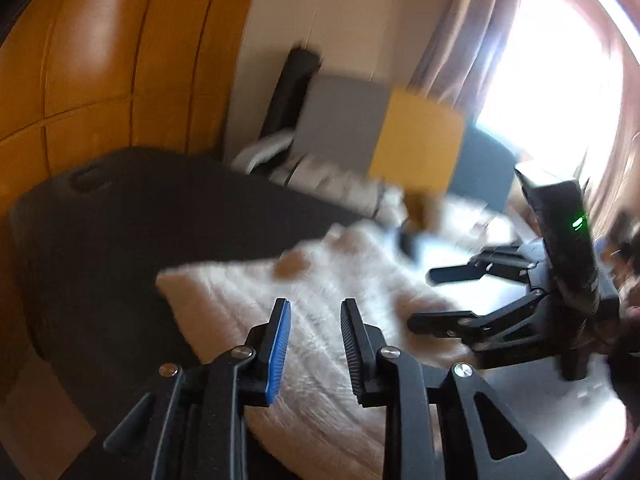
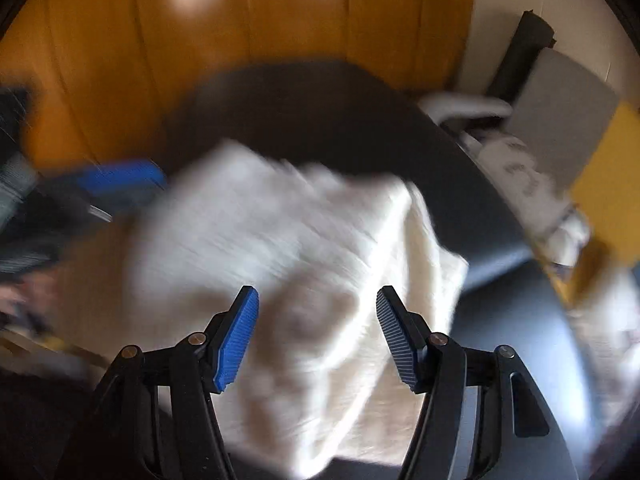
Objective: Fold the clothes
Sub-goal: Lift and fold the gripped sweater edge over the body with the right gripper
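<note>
A white ribbed garment (image 1: 240,300) lies bunched on a dark round table (image 1: 120,220). In the left wrist view my left gripper (image 1: 315,304) hovers over the cloth's near part, open, with a narrow bare gap between its pads. My right gripper (image 1: 420,300) reaches in from the right over the same cloth, open. In the right wrist view the right gripper (image 2: 317,292) stands wide open above the garment (image 2: 280,232) with nothing between its fingers. The left gripper's blue pad (image 2: 120,178) shows blurred at the cloth's left edge. The table (image 2: 300,104) extends behind.
An orange wood-panelled wall (image 1: 100,60) rises behind the table. A grey and yellow block (image 1: 380,132), a black roll (image 1: 292,88) and patterned fabric (image 2: 520,176) sit past the far edge. Curtains (image 1: 460,40) and a bright window (image 1: 560,80) are at the right.
</note>
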`<state>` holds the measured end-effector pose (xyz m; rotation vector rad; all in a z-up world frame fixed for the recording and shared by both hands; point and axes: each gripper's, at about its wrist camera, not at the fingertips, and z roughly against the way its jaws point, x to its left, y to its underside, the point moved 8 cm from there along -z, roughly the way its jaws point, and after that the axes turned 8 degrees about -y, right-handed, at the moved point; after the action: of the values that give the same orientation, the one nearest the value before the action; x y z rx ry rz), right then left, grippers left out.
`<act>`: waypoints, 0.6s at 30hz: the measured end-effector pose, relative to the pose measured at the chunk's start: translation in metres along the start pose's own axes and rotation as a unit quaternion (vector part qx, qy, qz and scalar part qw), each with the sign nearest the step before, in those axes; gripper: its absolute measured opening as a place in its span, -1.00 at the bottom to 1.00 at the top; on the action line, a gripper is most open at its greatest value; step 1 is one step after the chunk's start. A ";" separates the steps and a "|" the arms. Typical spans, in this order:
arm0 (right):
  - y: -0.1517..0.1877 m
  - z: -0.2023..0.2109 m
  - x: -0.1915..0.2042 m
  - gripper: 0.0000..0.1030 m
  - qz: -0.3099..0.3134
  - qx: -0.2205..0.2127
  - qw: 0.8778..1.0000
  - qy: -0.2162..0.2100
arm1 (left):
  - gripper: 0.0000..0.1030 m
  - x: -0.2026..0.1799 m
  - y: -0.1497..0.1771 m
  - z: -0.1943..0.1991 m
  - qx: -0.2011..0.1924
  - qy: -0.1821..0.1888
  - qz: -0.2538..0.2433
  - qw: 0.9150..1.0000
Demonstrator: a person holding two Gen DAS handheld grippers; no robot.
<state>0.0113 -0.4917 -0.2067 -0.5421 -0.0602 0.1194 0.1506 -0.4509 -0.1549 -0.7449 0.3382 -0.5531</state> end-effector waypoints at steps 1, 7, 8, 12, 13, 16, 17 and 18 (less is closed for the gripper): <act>0.004 -0.020 -0.019 0.29 -0.023 0.018 0.999 0.017 | -0.50 0.000 0.005 -0.008 0.010 -0.008 -0.001 1.000; 0.023 -0.022 -0.054 0.61 -0.167 -0.057 0.974 -0.141 | -0.50 0.007 0.009 -0.004 0.004 -0.013 0.017 1.000; 0.023 -0.016 -0.055 0.61 -0.162 -0.064 0.973 -0.150 | -0.50 0.007 0.004 0.002 0.000 -0.010 0.020 1.000; 0.031 0.029 -0.032 0.61 -0.067 -0.092 0.974 -0.197 | -0.50 -0.005 -0.020 0.016 -0.017 0.020 0.002 1.000; 0.035 0.037 -0.022 0.61 -0.040 -0.089 0.968 -0.229 | -0.50 -0.012 -0.025 0.016 -0.013 0.027 -0.009 1.000; 0.051 0.055 -0.001 0.61 0.019 -0.075 0.959 -0.274 | -0.50 -0.030 -0.031 0.007 0.008 0.061 -0.017 0.998; 0.055 0.054 -0.001 0.61 0.021 -0.069 0.954 -0.290 | -0.50 -0.037 -0.033 0.001 0.017 0.069 -0.023 0.997; 0.060 0.054 0.000 0.61 0.022 -0.064 0.949 -0.307 | -0.50 -0.045 -0.035 -0.005 0.026 0.077 -0.032 0.996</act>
<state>0.0011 -0.4129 -0.1916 -0.6206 -0.6674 0.3264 0.0997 -0.4481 -0.1290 -0.6654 0.4420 -0.6789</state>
